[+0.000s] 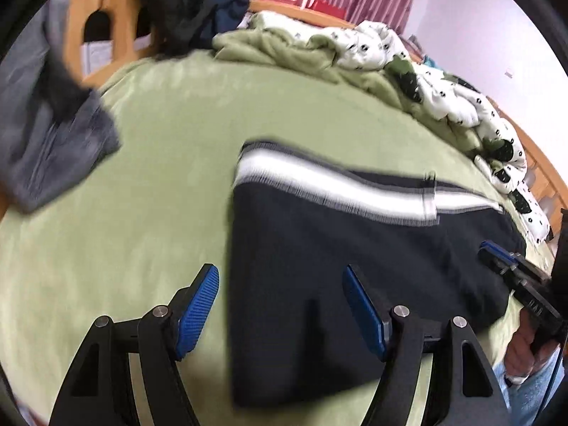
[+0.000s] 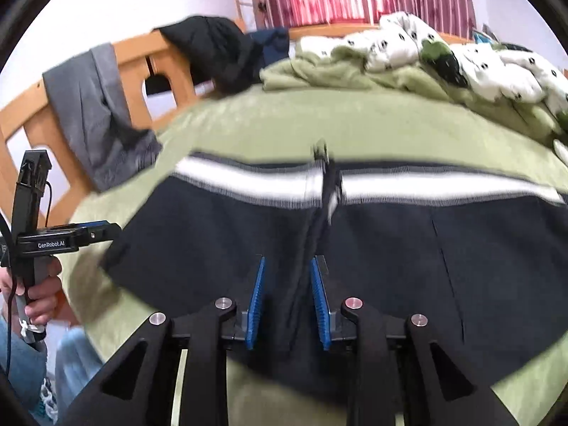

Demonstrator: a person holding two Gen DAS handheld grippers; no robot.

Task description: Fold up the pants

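Observation:
Dark pants (image 1: 372, 248) with a white-striped waistband lie folded flat on the green bedsheet (image 1: 159, 177). My left gripper (image 1: 280, 273) hovers open over their left edge, with nothing between its blue pads. In the right wrist view the pants (image 2: 198, 234) spread across the middle, and a raised dark fold runs down their centre. My right gripper (image 2: 287, 266) stands narrowly open around that fold, and its pads do not visibly press on it. Each gripper also shows in the other's view: the right gripper (image 1: 491, 250) at the right edge, the left gripper (image 2: 113, 229) at the left, held by a hand (image 2: 39, 294).
A grey garment (image 2: 103, 124) and a black one (image 2: 213, 46) hang over the wooden bed frame (image 2: 28, 117) at the left. A crumpled green blanket (image 2: 319, 71) and a white patterned duvet (image 2: 479, 64) pile along the far side. The person's jeans (image 2: 21, 362) are at the near edge.

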